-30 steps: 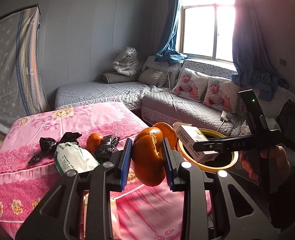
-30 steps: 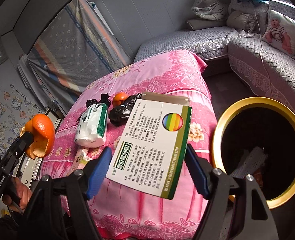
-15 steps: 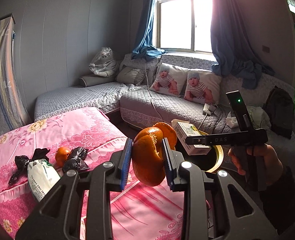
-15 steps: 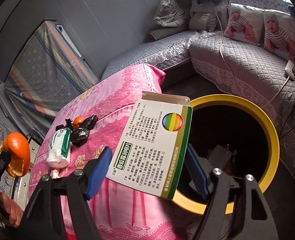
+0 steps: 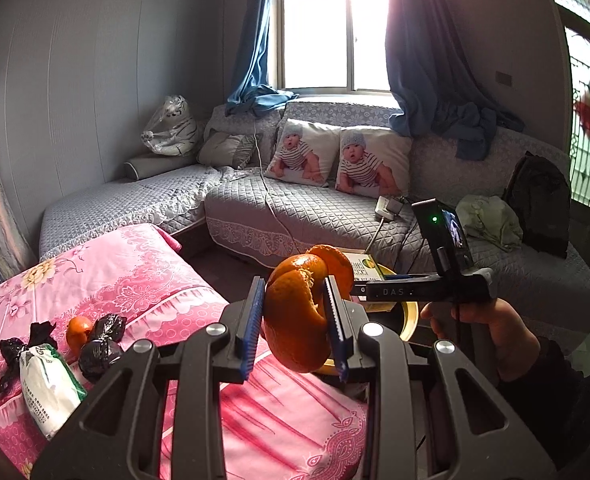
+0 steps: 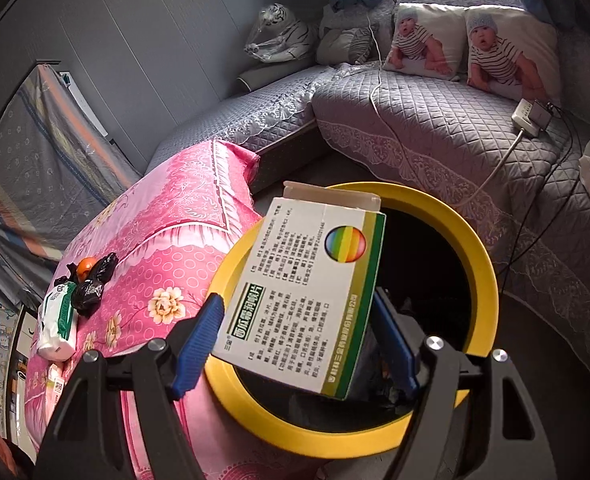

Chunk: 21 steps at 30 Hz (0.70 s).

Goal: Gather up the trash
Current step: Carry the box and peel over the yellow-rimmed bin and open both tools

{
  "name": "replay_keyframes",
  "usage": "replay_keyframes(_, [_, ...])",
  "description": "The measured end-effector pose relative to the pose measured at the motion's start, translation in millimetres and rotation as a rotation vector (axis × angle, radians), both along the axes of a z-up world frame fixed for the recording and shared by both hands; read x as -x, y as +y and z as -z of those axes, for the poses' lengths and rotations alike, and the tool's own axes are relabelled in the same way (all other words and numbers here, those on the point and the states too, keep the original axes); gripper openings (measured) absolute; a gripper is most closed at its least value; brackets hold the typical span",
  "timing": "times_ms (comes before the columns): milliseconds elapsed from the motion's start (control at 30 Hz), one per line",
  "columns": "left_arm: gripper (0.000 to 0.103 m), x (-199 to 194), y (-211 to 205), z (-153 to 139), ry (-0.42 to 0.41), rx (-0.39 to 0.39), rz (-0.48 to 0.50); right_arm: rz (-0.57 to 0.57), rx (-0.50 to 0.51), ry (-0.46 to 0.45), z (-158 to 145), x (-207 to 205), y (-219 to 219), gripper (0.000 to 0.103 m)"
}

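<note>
Peel first, left side: my left gripper (image 5: 297, 330) is closed down on a curl of orange peel (image 5: 299, 316), blue pads biting both flanks, held in the air over the pink-covered table (image 5: 135, 280) near its bin-side edge. I'd judge the peel light, soft and springy, a bit slick on the pith side, so a mid-body pinch like this one is right; squeeze harder and it just folds. Its long axis runs roughly up-down between the pads, the open curl facing up and away from me. Left on the table: a white-and-green tissue pack (image 5: 49, 388), black crumpled bags (image 5: 99, 344) and a small whole orange (image 5: 79, 330), touching or just beside each other. Moving right: my right gripper (image 6: 299, 334) is clamped across a flat white-and-green carton (image 6: 307, 296), jaws fairly wide apart because they span the carton's width. Carton looks empty, so I expect it light, stiff on the faces but crushable at the edges; gripping near the lower end as now leaves the rest cantilevered but fine at that weight. Long axis points forward and away from the gripper, open top flap at the far end, printed face up. It hangs directly over the yellow-rimmed bin (image 6: 483, 280), which already has some scraps inside. Release there should drop clean, I think.
</note>
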<state>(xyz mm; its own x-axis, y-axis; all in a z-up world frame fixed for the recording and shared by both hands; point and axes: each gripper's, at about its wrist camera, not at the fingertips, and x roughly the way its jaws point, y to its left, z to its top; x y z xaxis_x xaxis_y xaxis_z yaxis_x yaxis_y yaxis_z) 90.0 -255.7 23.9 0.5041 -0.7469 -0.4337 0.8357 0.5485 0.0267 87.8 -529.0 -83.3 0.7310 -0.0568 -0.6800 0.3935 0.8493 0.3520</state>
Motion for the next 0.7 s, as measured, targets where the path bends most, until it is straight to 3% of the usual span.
replay_keyframes(333, [0.028, -21.2, -52.2, 8.4, 0.002, -0.024, 0.019, 0.063, -0.028, 0.052, 25.6, -9.5, -27.9, 0.071])
replay_keyframes(700, [0.028, -72.7, -119.2, 25.2, 0.143, -0.019, -0.016, 0.099, -0.051, 0.060, 37.5, -9.7, -45.5, 0.072])
